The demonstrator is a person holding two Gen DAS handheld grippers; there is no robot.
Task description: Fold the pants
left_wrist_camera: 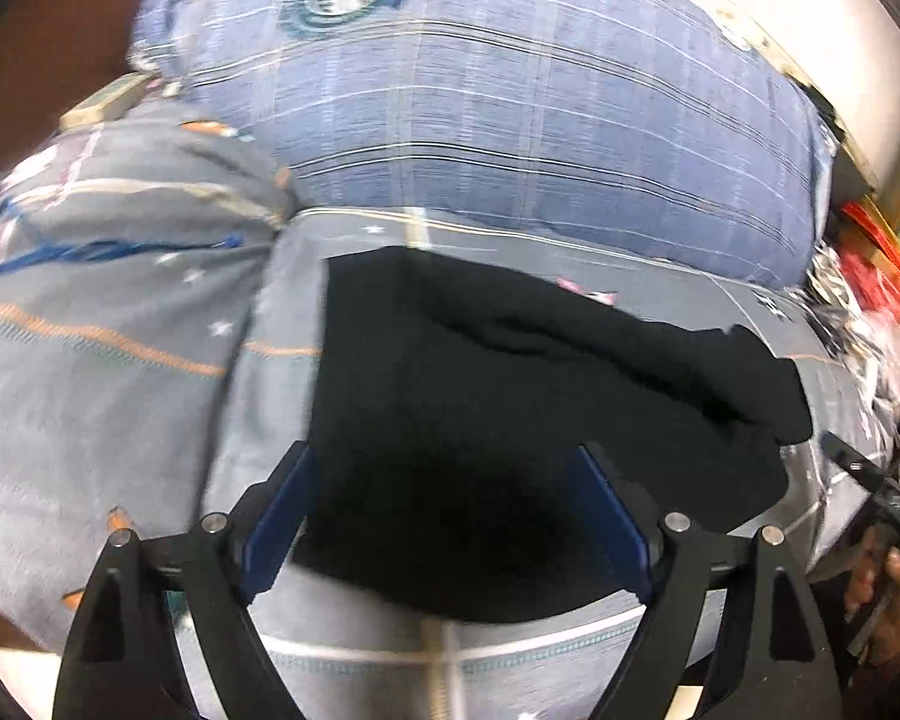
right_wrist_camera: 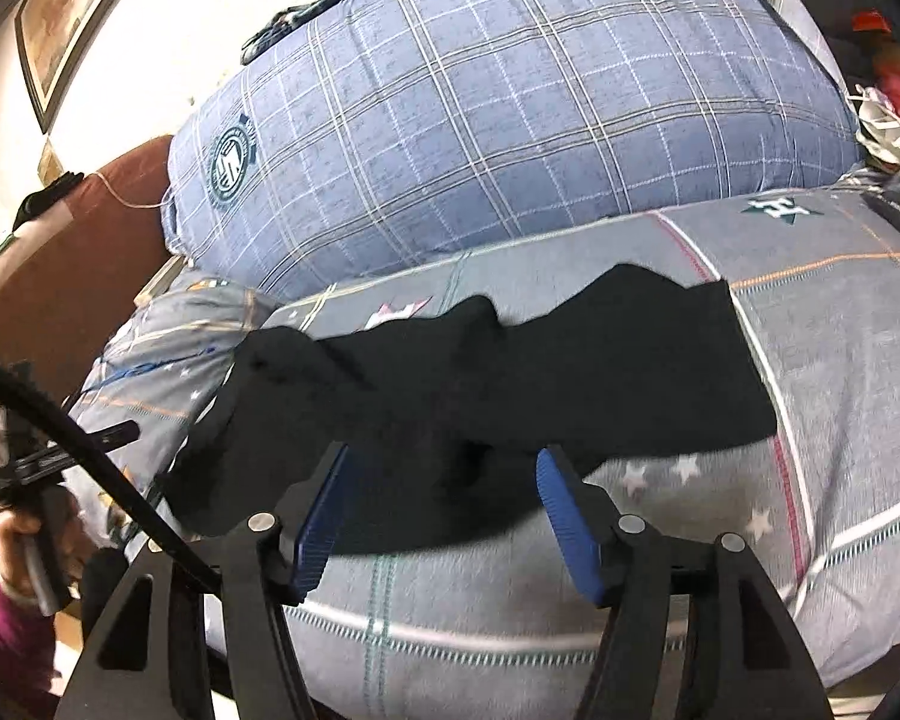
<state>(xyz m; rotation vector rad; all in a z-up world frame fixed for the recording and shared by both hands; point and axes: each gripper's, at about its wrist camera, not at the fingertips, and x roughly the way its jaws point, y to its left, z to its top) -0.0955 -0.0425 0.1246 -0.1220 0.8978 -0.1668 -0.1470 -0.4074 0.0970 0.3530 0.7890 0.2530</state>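
Note:
The black pants lie bunched in a rough rectangle on a grey patterned bedsheet; they also show in the right wrist view. My left gripper is open, its blue pads either side of the pants' near part, just above the cloth. My right gripper is open over the pants' near edge and holds nothing. The right gripper's body shows at the left view's right edge. The left gripper shows at the right view's left edge.
A large blue plaid pillow lies behind the pants. A rumpled grey quilt sits to the left. Bags and red items crowd the right side. A brown headboard and framed picture stand at left.

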